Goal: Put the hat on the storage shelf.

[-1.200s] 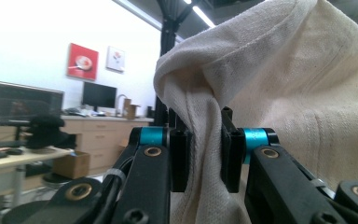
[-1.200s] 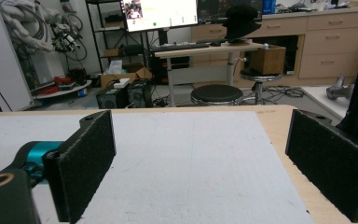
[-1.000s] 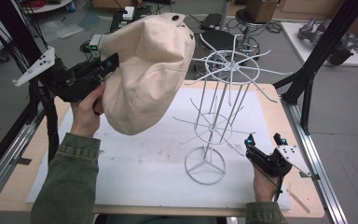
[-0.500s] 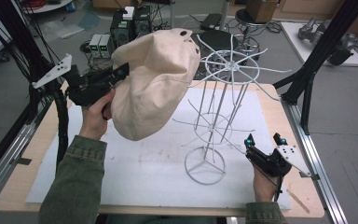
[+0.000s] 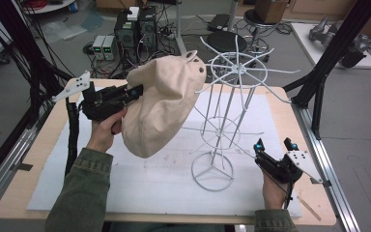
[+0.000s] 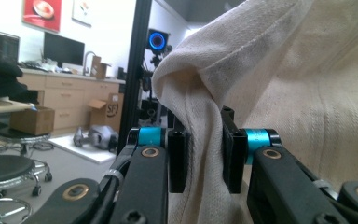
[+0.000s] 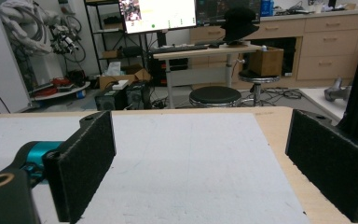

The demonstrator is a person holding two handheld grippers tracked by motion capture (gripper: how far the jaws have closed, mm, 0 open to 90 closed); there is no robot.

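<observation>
left gripper (image 5: 134, 91) clamped on a fold of the cream hat (image 5: 162, 108), cloth pinched between both pads (image 6: 177, 161). compared with one second before, carried lower and more to the right, now touching the top ring of the white wire rack (image 5: 238, 69) at its near-left side. hat in the air, hanging above the white mat (image 5: 164, 176), not yet over the ring. likely the hanging step, about halfway; next probably a push further right, then lowering. right gripper (image 5: 274, 146) resting low at the right of the rack base, jaws wide apart, nothing between. same place as before.
</observation>
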